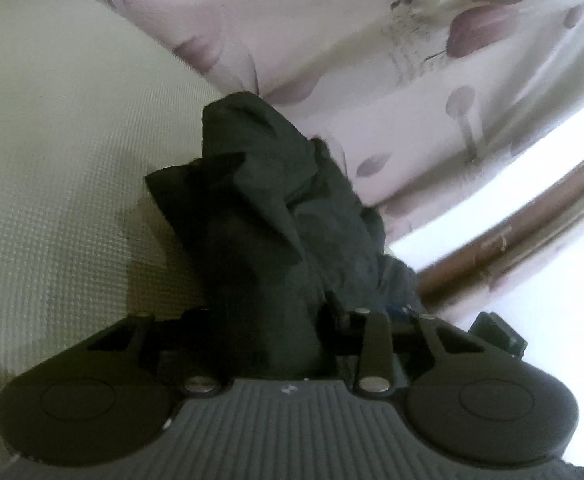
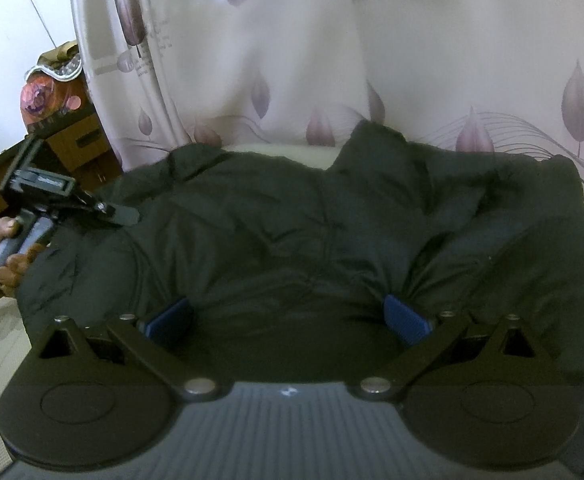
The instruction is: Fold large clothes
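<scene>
A large dark jacket (image 2: pixel 311 220) lies spread and rumpled over a cream textured surface (image 1: pixel 52 160). My left gripper (image 1: pixel 268 312) is shut on a bunched fold of the jacket (image 1: pixel 264 200), which hides its fingertips; it also shows in the right wrist view (image 2: pixel 128 216) at the jacket's left edge, held by a hand. My right gripper (image 2: pixel 288 316) is open, its blue pads (image 2: pixel 405 316) wide apart and resting on the jacket's near edge, with cloth lying between them.
A pale curtain with purple leaf print (image 2: pixel 292 60) hangs right behind the surface. Brown cardboard boxes (image 2: pixel 80 140) and an orange bag stand at the left. A brown wooden rail (image 1: pixel 511 248) runs at the right of the left wrist view.
</scene>
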A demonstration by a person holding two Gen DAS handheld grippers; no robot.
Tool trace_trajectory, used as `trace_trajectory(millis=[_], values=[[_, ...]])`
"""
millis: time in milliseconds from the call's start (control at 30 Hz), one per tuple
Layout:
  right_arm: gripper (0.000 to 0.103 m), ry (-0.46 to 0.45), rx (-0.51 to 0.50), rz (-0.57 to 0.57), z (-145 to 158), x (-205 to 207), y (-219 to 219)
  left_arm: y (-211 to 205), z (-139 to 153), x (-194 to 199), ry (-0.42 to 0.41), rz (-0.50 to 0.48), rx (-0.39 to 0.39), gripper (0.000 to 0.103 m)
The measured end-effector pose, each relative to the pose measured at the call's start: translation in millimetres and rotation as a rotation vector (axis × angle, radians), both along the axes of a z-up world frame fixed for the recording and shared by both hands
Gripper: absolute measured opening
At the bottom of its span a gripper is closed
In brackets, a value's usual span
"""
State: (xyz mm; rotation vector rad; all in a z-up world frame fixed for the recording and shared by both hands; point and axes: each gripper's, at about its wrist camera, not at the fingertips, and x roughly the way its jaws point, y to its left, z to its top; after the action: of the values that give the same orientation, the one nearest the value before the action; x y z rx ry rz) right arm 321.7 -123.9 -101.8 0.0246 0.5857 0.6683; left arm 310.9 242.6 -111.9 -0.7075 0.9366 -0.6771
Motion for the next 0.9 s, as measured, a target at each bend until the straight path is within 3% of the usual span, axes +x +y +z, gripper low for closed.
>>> trace_trajectory(millis=[100,367,567,633,667,700,733,767,900], values=[[0.103,-0.001,0.02,0.004,-0.4,-1.1,-2.7,-7.7,22.8,-12.7,-0.013,0.021,0.017,0.036],[0.103,0.008,0.117,0.001,0.3,-3.8,-18.4,-45.1,87.7,-27.3,0.017,0.089,0.172,0.031],[0.103,-0.021,0.211,-0.037,7.7,-25.6,-35.0,-84.3,127.9,-39.8,0.071,0.142,0.198,0.03],[0.103,-0.056,0.176,-0.073,13.7,-38.4,-38.2,-101.5,139.8,-44.2,0.068,0.136,0.231,0.03],[0.091,-0.081,0.127,-0.082,14.7,-44.9,-36.9,-109.6,142.6,-45.1,0.073,0.139,0.241,0.03],[0.062,-0.1,0.054,-0.091,14.8,-49.7,-32.5,-118.1,145.4,-46.9,0.085,0.142,0.243,0.03],[0.053,-0.1,0.0,-0.094,12.8,-51.0,-28.2,-125.1,147.1,-48.3,0.094,0.147,0.243,0.03],[0.051,-0.09,-0.013,-0.089,10.0,-49.9,-26.6,-133.4,148.7,-50.2,0.105,0.155,0.243,0.03],[0.051,0.005,0.091,-0.113,2.5,-32.2,-29.7,-168.1,151.8,-58.6,0.126,0.172,0.24,0.03]])
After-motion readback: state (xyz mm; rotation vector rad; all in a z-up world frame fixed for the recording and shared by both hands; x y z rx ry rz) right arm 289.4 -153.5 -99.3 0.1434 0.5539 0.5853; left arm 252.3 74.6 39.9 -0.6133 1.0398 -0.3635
